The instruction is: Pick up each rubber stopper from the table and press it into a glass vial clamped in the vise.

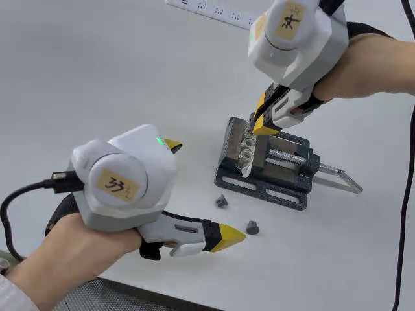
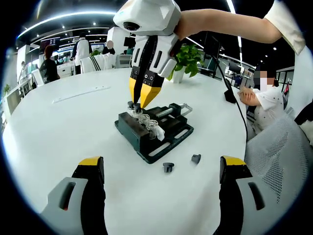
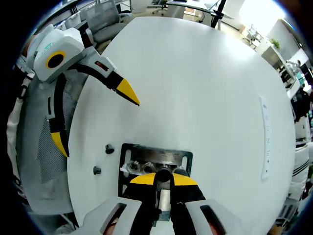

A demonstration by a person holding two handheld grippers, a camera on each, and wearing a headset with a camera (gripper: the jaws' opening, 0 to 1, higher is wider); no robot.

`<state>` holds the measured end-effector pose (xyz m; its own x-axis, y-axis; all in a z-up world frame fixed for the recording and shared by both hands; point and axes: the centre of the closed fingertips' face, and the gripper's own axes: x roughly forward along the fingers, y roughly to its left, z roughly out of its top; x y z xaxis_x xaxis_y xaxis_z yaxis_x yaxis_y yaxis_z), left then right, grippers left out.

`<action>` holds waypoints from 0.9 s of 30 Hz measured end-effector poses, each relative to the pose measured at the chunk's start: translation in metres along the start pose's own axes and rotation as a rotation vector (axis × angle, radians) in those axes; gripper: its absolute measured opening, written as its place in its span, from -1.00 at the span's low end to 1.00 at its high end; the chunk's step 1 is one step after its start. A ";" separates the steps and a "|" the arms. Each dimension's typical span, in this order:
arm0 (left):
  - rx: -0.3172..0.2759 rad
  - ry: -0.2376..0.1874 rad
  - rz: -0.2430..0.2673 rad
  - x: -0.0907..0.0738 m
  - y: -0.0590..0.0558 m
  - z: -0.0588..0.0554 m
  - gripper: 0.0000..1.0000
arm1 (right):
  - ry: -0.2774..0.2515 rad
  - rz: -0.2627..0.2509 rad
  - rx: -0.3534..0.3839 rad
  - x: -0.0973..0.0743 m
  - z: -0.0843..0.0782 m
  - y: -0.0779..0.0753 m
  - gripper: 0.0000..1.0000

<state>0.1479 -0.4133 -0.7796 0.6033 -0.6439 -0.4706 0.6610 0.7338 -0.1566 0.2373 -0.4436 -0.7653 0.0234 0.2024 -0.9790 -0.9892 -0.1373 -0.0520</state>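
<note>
A round white table (image 1: 97, 71) bears a dark grey-green metal vise (image 1: 295, 181). A short row of clear glass vials (image 1: 246, 152) stands upright, clamped between the vise's blocks.

The right gripper (image 1: 262, 124), white with yellow-tipped black jaws and held in a person's hand, points down onto the vise from above. Its jaws are pinched nearly together on a small dark rubber stopper (image 3: 164, 174). That stopper sits right at the top of the vial at one end of the row. It is too small to tell whether it is in the vial's mouth.

Two loose dark grey rubber stoppers (image 1: 221, 201) (image 1: 252, 227) lie on the table just in front of the vise, on the person's side. They are a little apart from each other and do not touch the vise.

The left gripper (image 1: 203, 192), of the same make, is held to the near left of the vise, facing it. Its jaws stand wide apart with nothing between them.

Beyond the vise, near the far edge of the table, lies a long white power strip (image 1: 214, 10).
</note>
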 end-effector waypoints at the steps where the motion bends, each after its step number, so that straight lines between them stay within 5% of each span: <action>1: 0.000 0.000 0.000 0.000 0.000 0.000 0.96 | 0.001 -0.001 0.001 0.000 0.000 0.000 -0.89; 15: 0.000 -0.008 0.000 -0.001 -0.002 0.003 0.95 | 0.020 -0.028 -0.003 0.000 0.000 0.000 -0.89; 27: -0.003 -0.013 0.008 -0.002 0.000 0.004 0.95 | 0.017 -0.018 0.066 0.000 0.001 0.001 -0.90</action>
<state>0.1487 -0.4127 -0.7752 0.6145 -0.6404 -0.4607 0.6548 0.7398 -0.1550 0.2364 -0.4425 -0.7655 0.0431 0.1875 -0.9813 -0.9959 -0.0697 -0.0570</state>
